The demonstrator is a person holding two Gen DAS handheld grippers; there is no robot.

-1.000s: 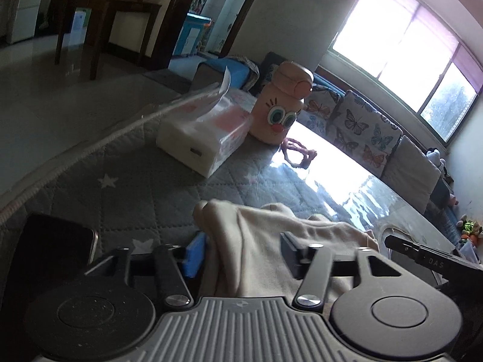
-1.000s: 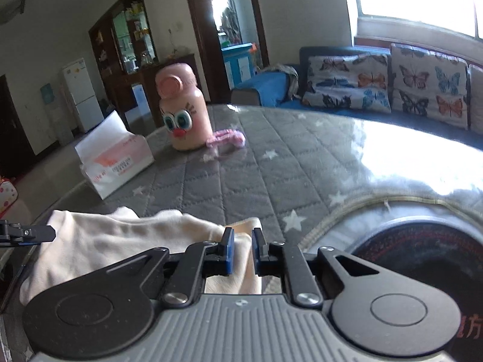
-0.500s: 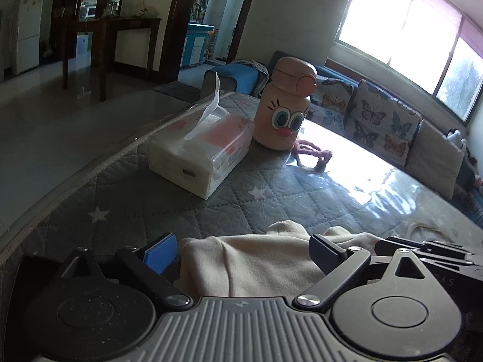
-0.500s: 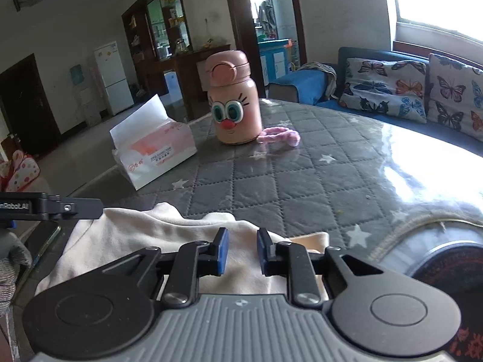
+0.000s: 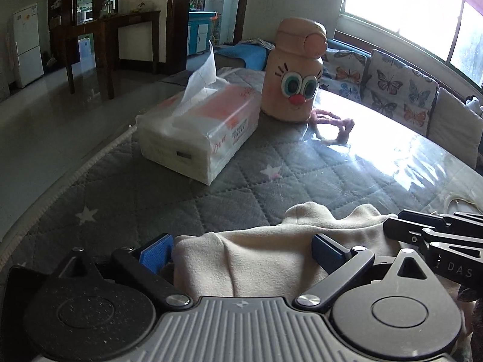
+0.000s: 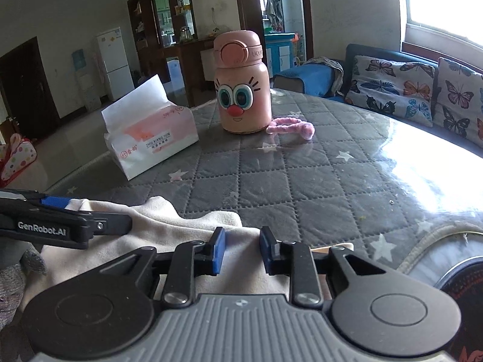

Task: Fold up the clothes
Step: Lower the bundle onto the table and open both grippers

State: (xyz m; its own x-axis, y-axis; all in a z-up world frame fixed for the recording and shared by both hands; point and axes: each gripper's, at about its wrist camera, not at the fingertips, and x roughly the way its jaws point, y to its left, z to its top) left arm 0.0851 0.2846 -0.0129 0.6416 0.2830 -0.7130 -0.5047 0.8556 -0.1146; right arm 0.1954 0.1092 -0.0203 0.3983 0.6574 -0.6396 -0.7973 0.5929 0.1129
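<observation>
A cream garment (image 5: 265, 271) lies bunched on the grey quilted table cover (image 5: 181, 199), close to the near edge. My left gripper (image 5: 241, 252) is open wide, its blue pads standing either side of a fold of the cloth. In the right wrist view the same garment (image 6: 181, 226) spreads under my right gripper (image 6: 242, 249), which is open with a narrow gap over the cloth's edge. The left gripper (image 6: 60, 223) shows at that view's left edge, and the right gripper (image 5: 437, 235) at the left wrist view's right edge.
A white and pink tissue pack (image 6: 151, 138) and a pink cartoon-face bottle (image 6: 241, 87) with a pink strap (image 6: 289, 126) stand farther back on the table. A dark round object (image 6: 465, 277) sits at the near right. A sofa with butterfly cushions (image 6: 392, 87) lies beyond.
Both grippers have opened: the left spread wide off the cloth, the right widened a little. Both views have lowered and moved forward over the garment.
</observation>
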